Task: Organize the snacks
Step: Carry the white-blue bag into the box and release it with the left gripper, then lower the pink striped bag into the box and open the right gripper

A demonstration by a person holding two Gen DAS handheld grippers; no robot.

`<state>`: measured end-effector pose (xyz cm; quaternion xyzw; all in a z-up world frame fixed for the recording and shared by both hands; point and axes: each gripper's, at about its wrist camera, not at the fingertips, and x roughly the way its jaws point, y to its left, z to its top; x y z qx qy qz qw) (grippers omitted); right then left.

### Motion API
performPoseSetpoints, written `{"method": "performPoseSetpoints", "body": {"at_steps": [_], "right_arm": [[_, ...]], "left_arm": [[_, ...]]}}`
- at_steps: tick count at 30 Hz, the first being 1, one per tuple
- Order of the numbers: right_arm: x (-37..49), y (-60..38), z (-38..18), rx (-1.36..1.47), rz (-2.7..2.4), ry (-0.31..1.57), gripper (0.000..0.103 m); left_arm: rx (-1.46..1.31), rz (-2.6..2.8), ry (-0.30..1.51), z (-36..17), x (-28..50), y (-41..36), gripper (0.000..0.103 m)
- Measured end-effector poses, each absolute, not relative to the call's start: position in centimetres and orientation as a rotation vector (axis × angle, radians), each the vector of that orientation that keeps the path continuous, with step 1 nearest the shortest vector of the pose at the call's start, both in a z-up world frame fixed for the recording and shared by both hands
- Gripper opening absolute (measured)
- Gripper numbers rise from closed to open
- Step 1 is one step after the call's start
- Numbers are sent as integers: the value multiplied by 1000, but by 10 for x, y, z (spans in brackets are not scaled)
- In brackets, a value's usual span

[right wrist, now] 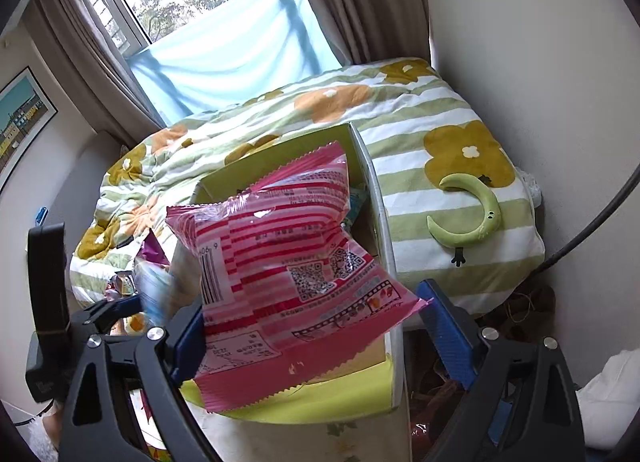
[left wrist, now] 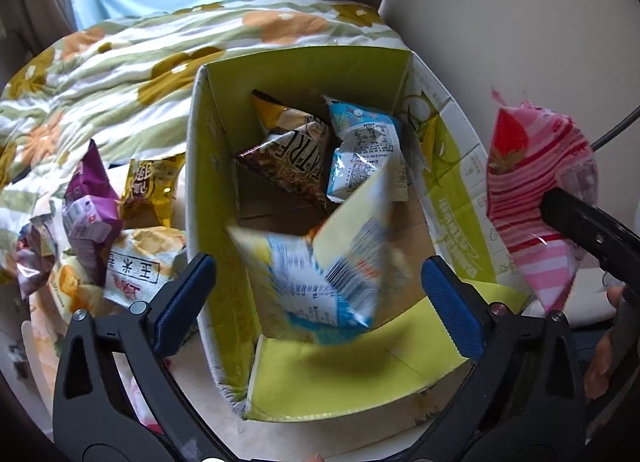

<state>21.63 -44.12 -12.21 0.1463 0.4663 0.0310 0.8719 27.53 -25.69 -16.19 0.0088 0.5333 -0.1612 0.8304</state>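
So the left gripper (left wrist: pixel 318 302) is right over the carton with its jaws spread wide and nothing pinched; the yellow-and-blue packet (left wrist: pixel 320 258) sits between the blue pads but clear of both, motion-blurred, so my read is it's dropping into the green cardboard box (left wrist: pixel 452 166); that's the drop-off step for this hand basically done. In the box at about 12 o'clock from that packet there's already a brown chip bag (left wrist: pixel 288 150) and a light blue packet (left wrist: pixel 360 150); so sorting is partway along.

Over at 3 o'clock in the left view the right gripper (right wrist: pixel 308 326) holds the pink striped snack bag (right wrist: pixel 288 262); in its own camera the bag spans the wide-set jaws, left pad on its edge, right corner at the other pad, so I'd call it gripped; it hangs over the box's near edge, not released yet.

Next move, I'd guess: carry the pink bag over the opening and let go; then the left hand heads to 9 o'clock, where the loose pile (left wrist: pixel 100 230) of purple, gold and white packets waits on the bed beside the box; beyond all that lies the flowered quilt (left wrist: pixel 160 50).
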Motion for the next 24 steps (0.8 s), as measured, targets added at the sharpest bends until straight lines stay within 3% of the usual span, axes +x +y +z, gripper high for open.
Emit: {"method": "performPoseSetpoints", "body": {"at_steps": [24], "right_arm": [[247,-412,-157,276,40,1046,99]], "left_arm": [[1,-267,1086,-146,247,-182,102]]}}
